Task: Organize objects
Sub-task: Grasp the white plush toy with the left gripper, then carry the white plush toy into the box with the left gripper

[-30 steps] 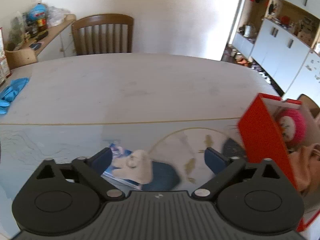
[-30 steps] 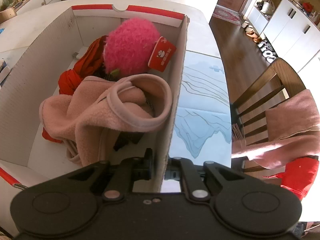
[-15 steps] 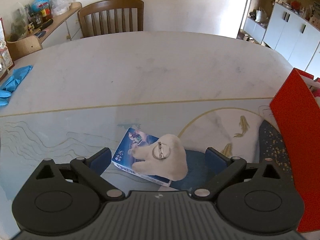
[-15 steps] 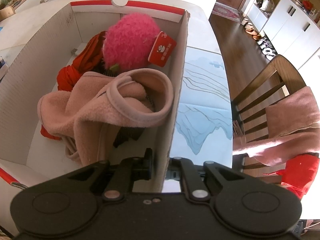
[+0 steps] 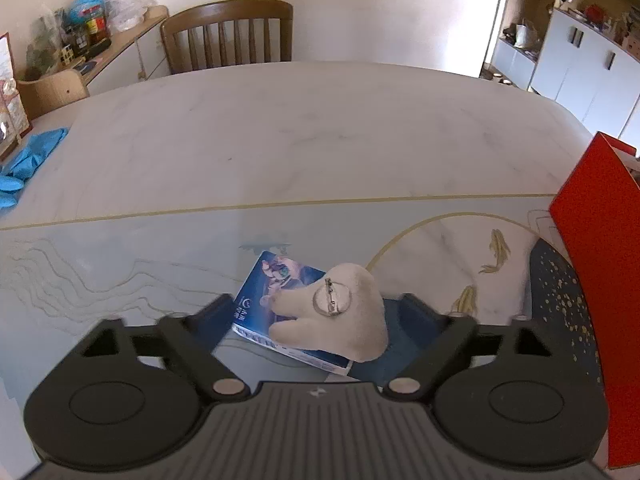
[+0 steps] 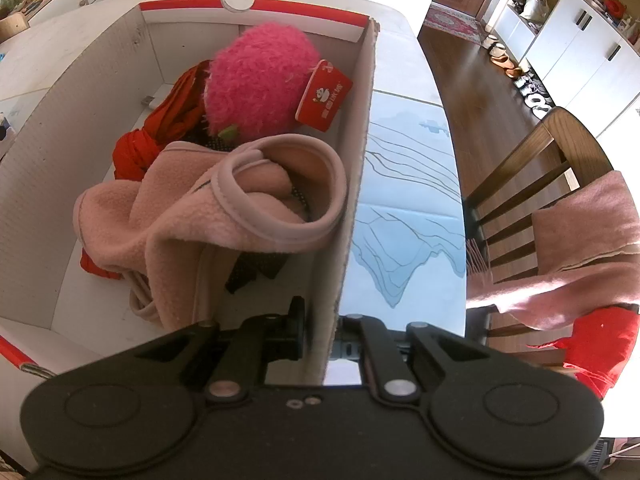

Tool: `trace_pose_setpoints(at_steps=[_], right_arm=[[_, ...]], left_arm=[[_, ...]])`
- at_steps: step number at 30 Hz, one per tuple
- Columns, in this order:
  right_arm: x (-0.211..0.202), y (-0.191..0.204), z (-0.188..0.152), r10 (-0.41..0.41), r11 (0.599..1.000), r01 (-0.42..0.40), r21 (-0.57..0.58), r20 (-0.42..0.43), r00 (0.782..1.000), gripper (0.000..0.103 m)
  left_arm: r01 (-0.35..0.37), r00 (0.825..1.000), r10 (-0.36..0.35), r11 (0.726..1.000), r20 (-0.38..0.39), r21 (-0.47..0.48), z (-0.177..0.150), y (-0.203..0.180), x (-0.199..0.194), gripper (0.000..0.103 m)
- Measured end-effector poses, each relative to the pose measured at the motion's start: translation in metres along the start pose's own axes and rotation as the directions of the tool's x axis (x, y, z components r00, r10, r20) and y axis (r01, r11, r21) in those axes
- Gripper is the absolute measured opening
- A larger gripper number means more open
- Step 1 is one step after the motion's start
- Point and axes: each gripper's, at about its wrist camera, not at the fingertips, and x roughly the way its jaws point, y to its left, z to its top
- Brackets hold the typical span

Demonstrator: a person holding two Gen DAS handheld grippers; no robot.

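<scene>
Left gripper (image 5: 318, 314): pointing steeply down at the table (image 5: 320, 132), jaws straddling the cream plush toy (image 5: 340, 316) and the blue box (image 5: 280, 292) under it; the jaws have just been closing in, with the toy between them, though the pads are not yet pressing on it as far as the blurred fingers show.
Plush toy: lying on the blue box, metal pin clasp facing up, on the printed mat.
Right gripper (image 6: 318, 320): angling down, clamping the near-right wall of the cardboard box (image 6: 352, 216), one finger inside, one outside.
Cardboard box contents: pink fuzzy ball (image 6: 260, 80) with a red tag (image 6: 324, 96), pink fleece (image 6: 208, 216), red cloth (image 6: 140, 148).
Change, left view: the gripper is sitting lower and closer to the toy than a second ago; the red box side (image 5: 596, 280) is now showing only at the right edge.
Change, right view: box and contents sitting as before; grip unchanged.
Surroundings: blue gloves (image 5: 24, 164) lying at the table's far left; wooden chair (image 5: 228, 36) standing behind the table.
</scene>
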Motion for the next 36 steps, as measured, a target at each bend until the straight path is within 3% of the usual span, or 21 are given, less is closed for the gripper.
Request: trace_pose_setpoints(at_steps=[2, 6, 18, 36], right_arm=[[0.002, 0.0, 0.0, -0.001, 1.0, 0.001, -0.001, 0.0, 1.0, 0.007], [0.003, -0.001, -0.001, 0.0, 1.0, 0.0, -0.001, 0.001, 1.0, 0.007], [0.005, 0.0, -0.001, 0.003, 1.0, -0.003, 0.002, 0.006, 1.0, 0.006], [0.009, 0.007, 0.004, 0.018, 1.0, -0.018, 0.009, 0.023, 1.0, 0.005]], left_arm=[[-0.004, 1.0, 0.004, 1.0, 0.003, 0.01, 0.0, -0.001, -0.001, 0.074], [-0.006, 1.0, 0.006, 1.0, 0.008, 0.008, 0.0, 0.0, -0.003, 0.056], [-0.01, 1.0, 0.01, 1.0, 0.012, 0.002, 0.002, -0.004, -0.011, 0.054], [0.081, 0.994, -0.082, 0.997, 0.068, 0.011, 0.012, -0.031, -0.065, 0.054]])
